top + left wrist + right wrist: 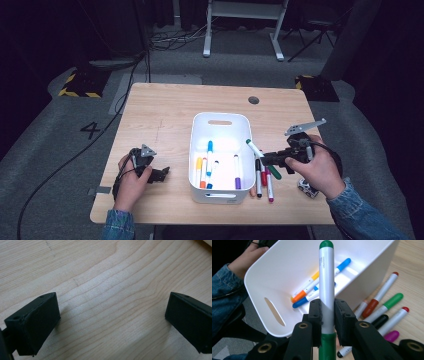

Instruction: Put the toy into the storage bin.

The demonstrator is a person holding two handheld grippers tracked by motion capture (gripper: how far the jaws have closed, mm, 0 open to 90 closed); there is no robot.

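Observation:
A white bin stands in the middle of the wooden table; inside it lie blue, orange, yellow and purple markers. My right gripper hovers just right of the bin, shut on a green-capped white marker. In the right gripper view the jaws clamp that marker near its lower end, and its cap points over the bin. Several loose markers lie on the table beside the bin. My left gripper rests low at the left, open over bare wood.
Red, green, black and magenta markers lie side by side on the table right of the bin. A small black and white object sits under the right hand. A round grommet marks the far side of the table. Dark floor and cables surround it.

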